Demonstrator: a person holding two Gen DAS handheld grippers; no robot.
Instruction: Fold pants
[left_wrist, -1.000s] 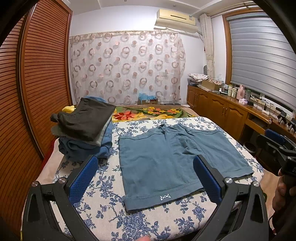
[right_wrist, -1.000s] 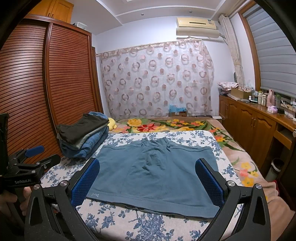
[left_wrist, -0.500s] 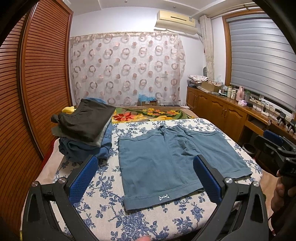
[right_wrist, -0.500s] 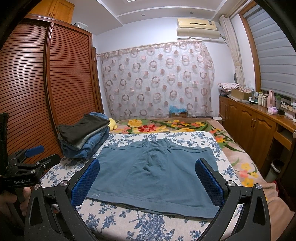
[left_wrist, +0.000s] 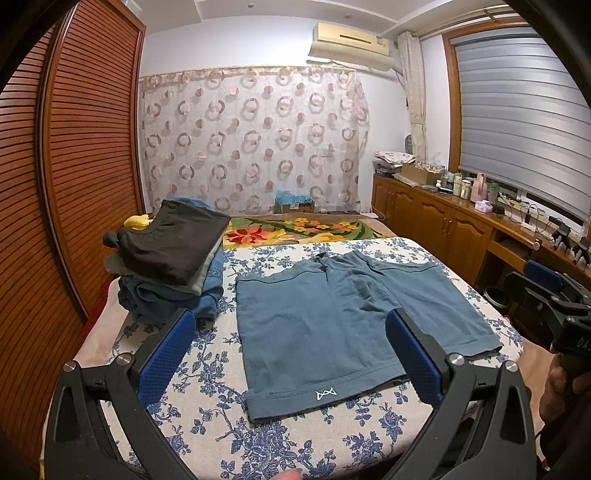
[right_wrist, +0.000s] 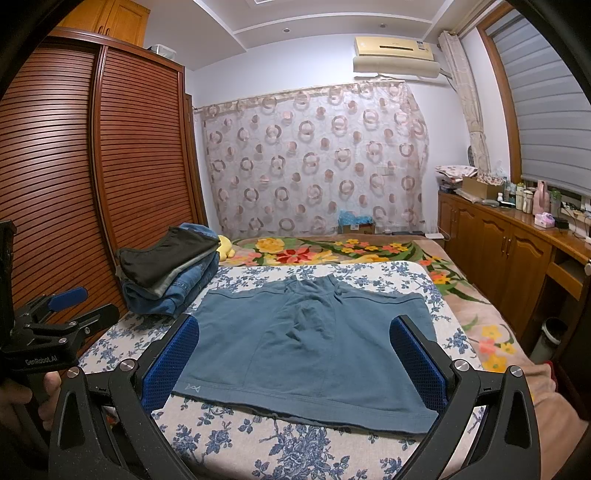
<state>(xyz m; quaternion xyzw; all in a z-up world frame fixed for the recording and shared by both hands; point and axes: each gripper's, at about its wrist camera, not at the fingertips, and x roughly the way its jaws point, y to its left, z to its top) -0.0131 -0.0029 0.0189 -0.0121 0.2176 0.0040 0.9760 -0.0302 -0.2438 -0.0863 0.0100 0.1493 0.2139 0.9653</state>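
A pair of blue-grey shorts (left_wrist: 332, 325) lies spread flat on the floral bedsheet (left_wrist: 207, 413), hems toward me and waistband far; it also shows in the right wrist view (right_wrist: 310, 347). My left gripper (left_wrist: 290, 354) is open and empty, held above the near hem on the left side. My right gripper (right_wrist: 295, 360) is open and empty, held above the near hem on the right side. Each gripper appears at the edge of the other's view: the right one (left_wrist: 554, 306) and the left one (right_wrist: 55, 321).
A stack of folded clothes (left_wrist: 173, 258) sits at the bed's far left beside the wooden wardrobe (left_wrist: 55, 184). A flowered blanket (left_wrist: 295, 227) covers the far end of the bed. Wooden cabinets (left_wrist: 443, 229) with bottles run along the right wall. A bin (right_wrist: 550, 332) stands by the bed.
Both grippers have barely moved; the views shift only slightly. The shorts lie as before.
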